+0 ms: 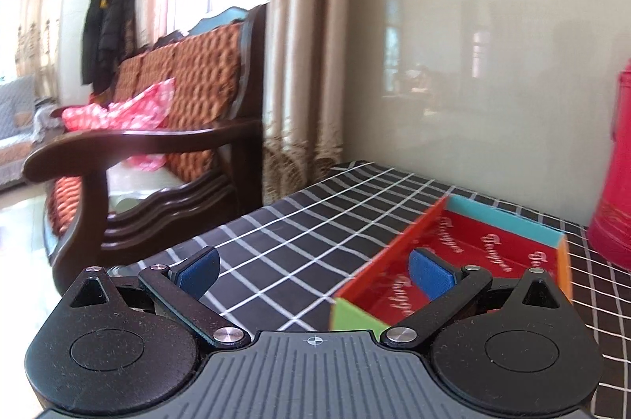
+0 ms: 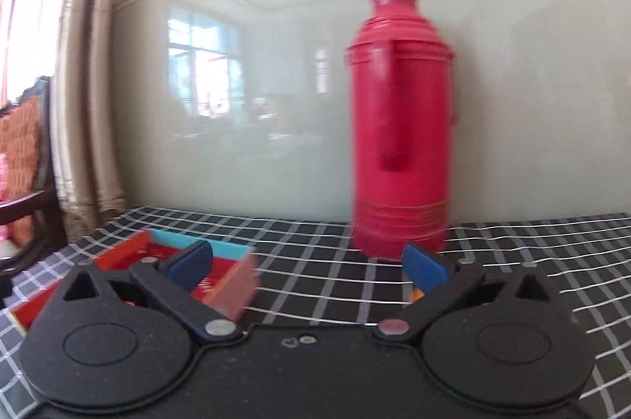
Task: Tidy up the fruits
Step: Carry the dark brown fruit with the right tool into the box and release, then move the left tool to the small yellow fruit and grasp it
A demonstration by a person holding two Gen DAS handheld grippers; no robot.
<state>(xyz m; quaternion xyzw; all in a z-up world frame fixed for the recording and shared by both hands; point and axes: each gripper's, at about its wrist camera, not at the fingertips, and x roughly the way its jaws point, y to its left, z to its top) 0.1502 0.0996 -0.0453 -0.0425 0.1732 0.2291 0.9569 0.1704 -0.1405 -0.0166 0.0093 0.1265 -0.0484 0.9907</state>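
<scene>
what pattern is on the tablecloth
Black with a white grid of thin lines, tablecloth; clearest in the left wrist view.

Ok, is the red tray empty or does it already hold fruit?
Cannot tell fully: the tray shows only bare red printed floor where visible, no fruit, but the left gripper hides its near end.

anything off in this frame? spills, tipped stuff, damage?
Nothing spilled, tipped or damaged. The red thermos stands upright by the wall, and the red box sits flat on the checked tablecloth. One oddity for a fruit task: no fruit is clearly visible. Left gripper and right gripper are open, holding nothing.
</scene>
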